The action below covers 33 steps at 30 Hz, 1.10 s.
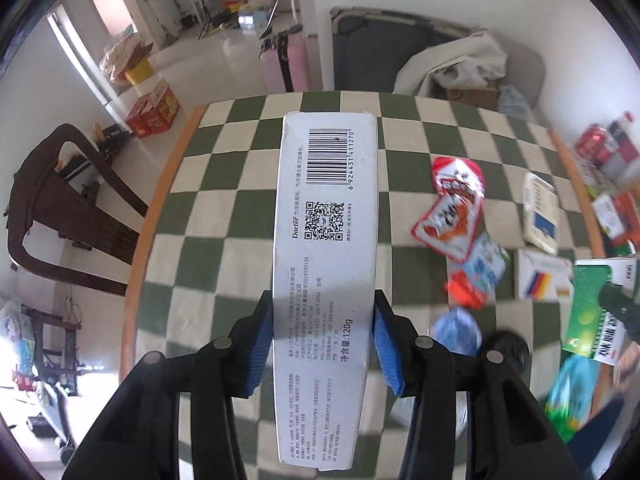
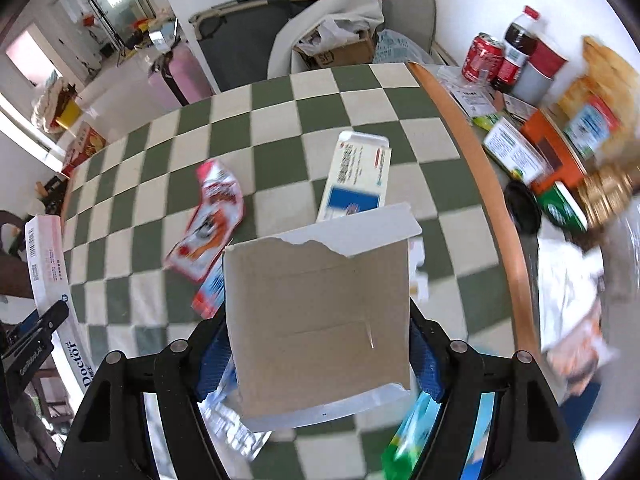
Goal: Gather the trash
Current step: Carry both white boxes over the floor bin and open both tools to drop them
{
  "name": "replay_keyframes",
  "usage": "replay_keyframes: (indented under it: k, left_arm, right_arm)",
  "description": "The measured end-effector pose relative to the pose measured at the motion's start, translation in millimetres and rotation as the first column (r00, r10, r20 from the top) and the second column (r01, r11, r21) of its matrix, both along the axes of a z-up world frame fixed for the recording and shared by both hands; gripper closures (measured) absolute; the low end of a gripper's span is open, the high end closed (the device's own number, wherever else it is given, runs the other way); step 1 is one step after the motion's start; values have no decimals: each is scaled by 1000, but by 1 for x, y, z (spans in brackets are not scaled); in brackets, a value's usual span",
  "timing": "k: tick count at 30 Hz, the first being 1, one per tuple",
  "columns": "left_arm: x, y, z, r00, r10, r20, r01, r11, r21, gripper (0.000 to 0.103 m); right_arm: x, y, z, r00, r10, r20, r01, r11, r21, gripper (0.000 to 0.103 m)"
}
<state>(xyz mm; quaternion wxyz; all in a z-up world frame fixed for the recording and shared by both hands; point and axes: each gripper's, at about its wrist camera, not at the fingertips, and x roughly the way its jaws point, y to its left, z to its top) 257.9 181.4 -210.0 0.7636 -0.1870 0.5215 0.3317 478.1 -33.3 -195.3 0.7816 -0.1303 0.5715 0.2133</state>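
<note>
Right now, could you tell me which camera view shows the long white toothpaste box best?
The left wrist view: the toothpaste box fills the centre, barcode and print readable, clamped in the left gripper. In the right wrist view, the same box appears only at the left edge, seen obliquely.

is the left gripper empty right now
No, the left gripper is clamped on a long white toothpaste box, its blue pads pressing both long sides.
</note>
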Motion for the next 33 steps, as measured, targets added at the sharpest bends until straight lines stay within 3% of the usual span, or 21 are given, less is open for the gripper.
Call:
replay_keyframes:
  k: [7, 10, 18, 22, 26, 31, 33]
  left_arm:
    - [-121, -33, 20, 997, -56, 56, 56, 998, -4, 60]
    - [-173, -46, 17, 996, -68, 53, 70, 997, -39, 60]
    - [-281, -77, -34, 997, -79, -24, 74, 979, -191, 60]
    - [-320, -90, -85, 996, -46, -72, 22, 950, -313, 60]
    - [-341, -96, -152, 992, 7, -126, -58, 910, -411, 60]
    - [-352, -91, -262, 984, 72, -162, -148, 836, -529, 60]
    - [-355, -88, -306, 980, 84, -182, -171, 826, -537, 60]
  right_arm:
    - [-143, -37, 21, 999, -33, 26, 31, 998, 51, 26]
    - [-211, -53, 20, 999, -41, 9, 40, 997, 61, 26]
    - [-361, -88, -20, 991, -19, -134, 28, 998, 63, 26]
    - [-412, -100, -67, 974, 8, -226, -1, 999, 32, 26]
    - [-434, -107, -126, 951, 15, -309, -15, 1000, 2, 26]
    - [-448, -110, -241, 908, -12, -418, 5, 1000, -17, 26]
    - [-451, -108, -287, 891, -26, -452, 17, 1000, -24, 26]
